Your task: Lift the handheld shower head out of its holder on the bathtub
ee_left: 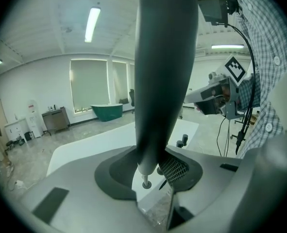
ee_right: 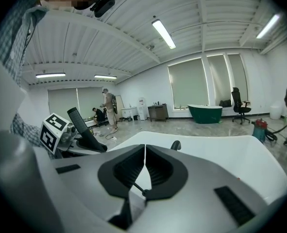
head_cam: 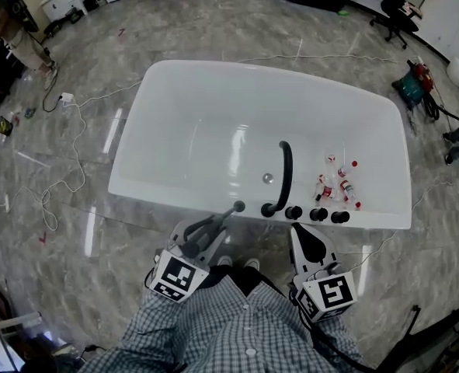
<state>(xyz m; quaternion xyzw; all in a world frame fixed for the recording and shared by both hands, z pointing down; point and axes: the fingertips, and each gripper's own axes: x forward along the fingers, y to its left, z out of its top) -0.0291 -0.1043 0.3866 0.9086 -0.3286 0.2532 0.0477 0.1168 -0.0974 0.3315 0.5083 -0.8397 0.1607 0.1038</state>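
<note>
Left hand-held gripper clamped on shower head, right hand-held gripper closed, empty, near bathtub

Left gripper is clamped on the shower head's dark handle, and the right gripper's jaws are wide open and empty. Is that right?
Not quite. The right gripper is not wide open: the right gripper view shows its jaws closed together, with nothing between them. The rest holds: the left gripper is clamped on the shower head by its dark handle.
</note>
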